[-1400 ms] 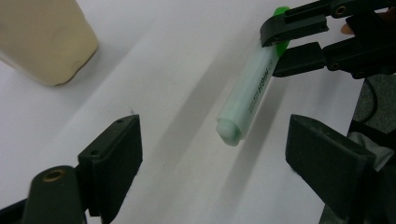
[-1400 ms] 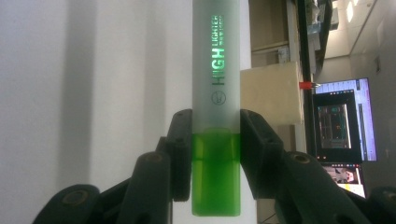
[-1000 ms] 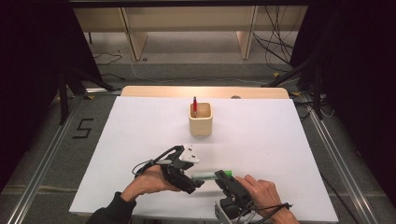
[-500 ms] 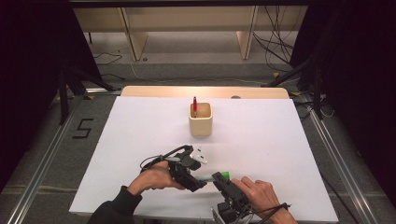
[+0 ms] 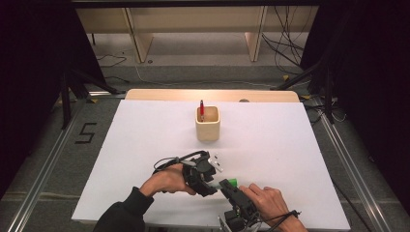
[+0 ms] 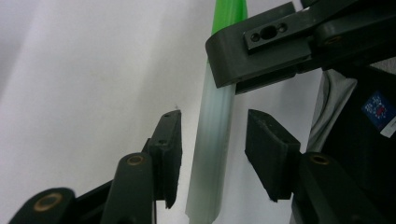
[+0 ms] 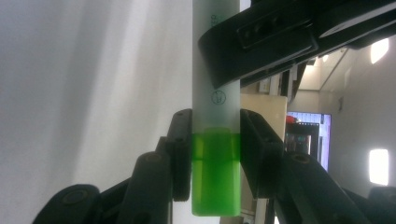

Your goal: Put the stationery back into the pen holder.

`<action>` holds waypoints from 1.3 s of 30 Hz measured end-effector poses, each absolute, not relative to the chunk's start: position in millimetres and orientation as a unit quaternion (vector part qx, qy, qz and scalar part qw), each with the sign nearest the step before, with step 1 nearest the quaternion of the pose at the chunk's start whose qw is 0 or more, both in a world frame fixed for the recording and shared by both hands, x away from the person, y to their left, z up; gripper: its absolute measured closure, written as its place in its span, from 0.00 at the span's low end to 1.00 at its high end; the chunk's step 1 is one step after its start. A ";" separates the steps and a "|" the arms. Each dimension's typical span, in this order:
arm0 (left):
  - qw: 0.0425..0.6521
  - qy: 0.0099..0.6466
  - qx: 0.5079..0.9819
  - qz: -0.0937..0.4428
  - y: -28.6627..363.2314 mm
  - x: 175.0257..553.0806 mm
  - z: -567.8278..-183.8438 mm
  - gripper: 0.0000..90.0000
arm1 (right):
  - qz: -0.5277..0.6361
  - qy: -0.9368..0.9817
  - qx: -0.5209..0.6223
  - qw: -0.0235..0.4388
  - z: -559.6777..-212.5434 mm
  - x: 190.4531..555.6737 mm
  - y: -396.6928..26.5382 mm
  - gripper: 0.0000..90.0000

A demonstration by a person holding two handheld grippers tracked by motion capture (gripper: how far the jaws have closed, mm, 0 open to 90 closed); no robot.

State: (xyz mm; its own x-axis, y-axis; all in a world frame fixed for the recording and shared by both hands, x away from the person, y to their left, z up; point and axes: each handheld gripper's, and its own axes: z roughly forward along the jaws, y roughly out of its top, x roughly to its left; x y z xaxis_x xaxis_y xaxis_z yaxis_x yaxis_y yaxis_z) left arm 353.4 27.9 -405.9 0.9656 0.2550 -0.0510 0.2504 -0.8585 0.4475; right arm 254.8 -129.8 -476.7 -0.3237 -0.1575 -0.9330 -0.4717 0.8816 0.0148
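Note:
A marker with a frosted barrel and a green end is held just above the white table near its front edge, its green tip visible from above. My right gripper is shut on the green end. My left gripper is open with its pads on either side of the frosted barrel, a small gap on each side. From above, the left gripper meets the right gripper tip to tip. The right gripper's jaw crosses the top of the left gripper view.
A square wooden cup stands at the table's middle back with a red pen upright in it. A small white part lies just beyond the left gripper. The white tabletop ends close behind the hands.
My left gripper has moved right and toward the right gripper, bringing its open jaws around the marker's barrel. The right gripper has shifted slightly left with the marker.

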 end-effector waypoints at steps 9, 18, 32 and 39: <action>0.214 0.121 0.969 -0.014 21.1 356.9 -408.2 0.71 | 0.144 0.800 -0.202 0.547 -477.4 254.5 -129.7 0.75; 0.202 0.116 0.972 -0.027 17.8 361.0 -410.6 0.75 | 0.142 0.796 -0.214 0.548 -478.0 254.4 -129.1 0.75; 0.186 0.112 0.974 -0.058 15.5 365.6 -413.8 0.82 | 0.137 0.796 -0.225 0.544 -481.6 252.2 -128.5 0.75; 0.185 0.111 0.975 -0.061 14.6 363.7 -413.2 0.85 | 0.135 0.795 -0.228 0.546 -482.3 251.1 -129.1 0.73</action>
State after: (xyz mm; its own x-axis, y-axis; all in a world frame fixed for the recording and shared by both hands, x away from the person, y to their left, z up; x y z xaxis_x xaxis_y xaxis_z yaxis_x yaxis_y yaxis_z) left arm 363.7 14.6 -413.2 0.9681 0.1931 -0.1596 0.2382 -0.9068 0.3478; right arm 251.1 -129.1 -482.3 -0.3009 -0.2151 -0.9291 -0.5089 0.8601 -0.0344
